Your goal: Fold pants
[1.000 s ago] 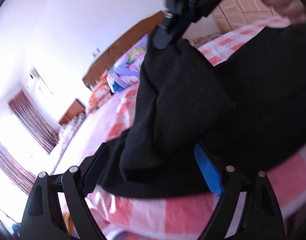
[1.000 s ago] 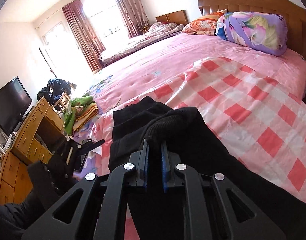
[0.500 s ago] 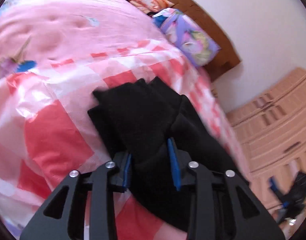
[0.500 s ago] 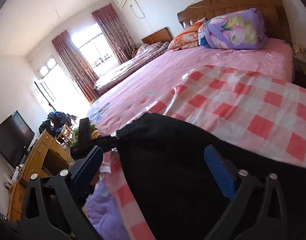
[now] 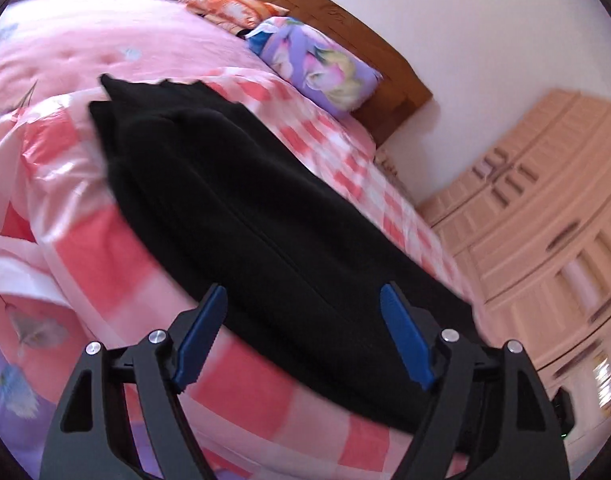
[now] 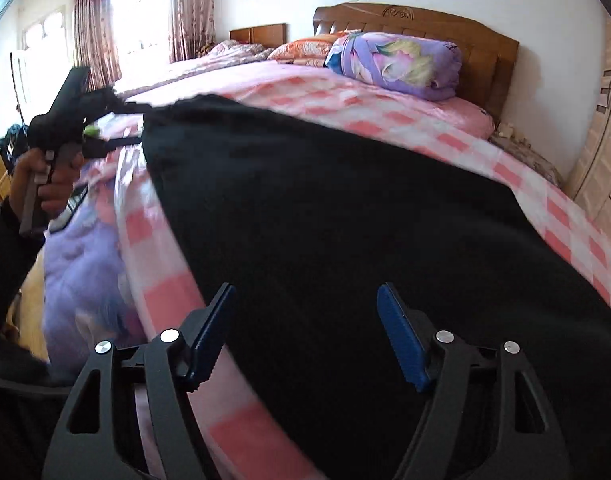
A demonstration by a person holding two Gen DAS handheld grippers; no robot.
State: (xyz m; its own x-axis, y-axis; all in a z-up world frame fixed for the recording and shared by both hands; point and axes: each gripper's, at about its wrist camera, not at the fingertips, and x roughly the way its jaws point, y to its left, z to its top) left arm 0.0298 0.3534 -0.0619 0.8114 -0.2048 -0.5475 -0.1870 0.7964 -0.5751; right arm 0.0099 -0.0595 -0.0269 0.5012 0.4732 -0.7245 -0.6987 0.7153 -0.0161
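Black pants (image 5: 245,208) lie lengthwise and flat on the pink checked sheet (image 5: 105,264) of a bed. My left gripper (image 5: 303,320) hovers over their near end. Its jaws are opening, the cloth lies below the gap, and the blue pads (image 5: 201,332) do not press on it. In the right wrist view the pants (image 6: 345,220) fill the middle. My right gripper (image 6: 305,320) is low over them. Its jaws are closing but stand well apart, with no cloth pinched. A hand (image 6: 45,184) holds the left gripper at the far left, near the pants' far corner.
A rolled floral quilt (image 6: 397,64) and an orange pillow (image 6: 305,46) lie by the wooden headboard (image 6: 417,24). A pale wardrobe (image 5: 545,220) stands to the right of the bed. A lilac quilt (image 6: 81,264) hangs over the bed's left edge. A second bed stands by the curtains (image 6: 189,8).
The right gripper let go of the bunched fold, opened wide, then narrowed a little while dropping low. The left gripper pinched the pants half a second ago, then released them. The pants now lie spread flat.
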